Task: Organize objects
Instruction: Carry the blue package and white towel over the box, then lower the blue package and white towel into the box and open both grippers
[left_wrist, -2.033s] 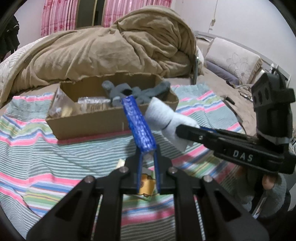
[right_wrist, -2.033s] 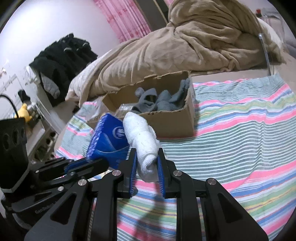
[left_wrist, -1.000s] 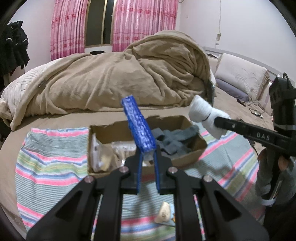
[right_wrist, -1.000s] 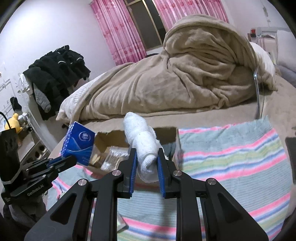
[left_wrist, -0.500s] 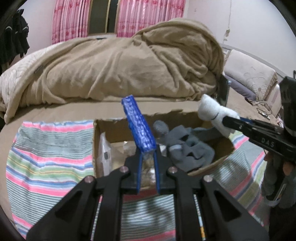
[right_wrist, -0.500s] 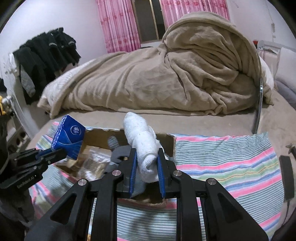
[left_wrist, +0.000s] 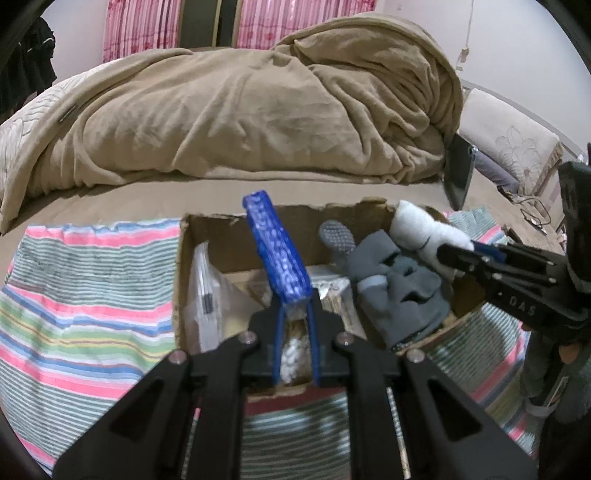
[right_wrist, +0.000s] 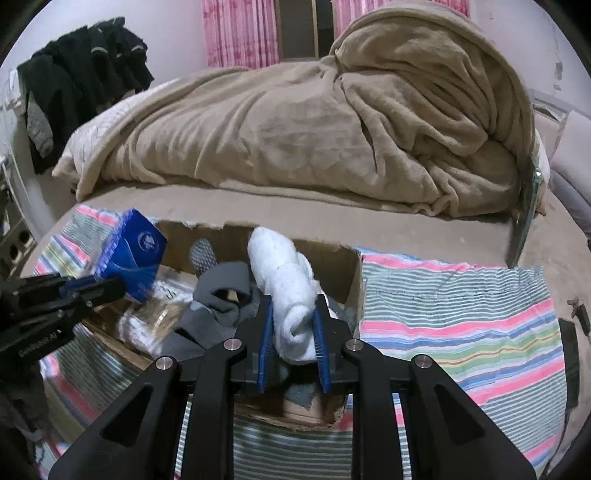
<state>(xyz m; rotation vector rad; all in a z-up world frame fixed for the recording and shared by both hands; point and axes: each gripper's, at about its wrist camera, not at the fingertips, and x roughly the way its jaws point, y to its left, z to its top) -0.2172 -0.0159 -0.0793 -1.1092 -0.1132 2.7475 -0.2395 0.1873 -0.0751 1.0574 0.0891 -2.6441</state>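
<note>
Two grippers, each loaded: left gripper with jaws clamped on the lower end of one blue tissue pack, right gripper with jaws clamped on one rolled white sock. One open cardboard box on a striped cloth spread over the bed, both held things poised above the box opening. Tissue pack flat and slim, glossy crinkled blue wrap, a round white logo on the broad face in the right wrist view, standing upright and tilted slightly to the left over the left half of the box. White sock thick and fluffy, rolled into a stubby cylinder, sticking up past the jaws over the right half. Inside the box: a bundle of grey socks, one with a dotted sole turned up, plus several clear plastic packets at the left, number hard to tell. One rumpled tan blanket heaped behind the box
</note>
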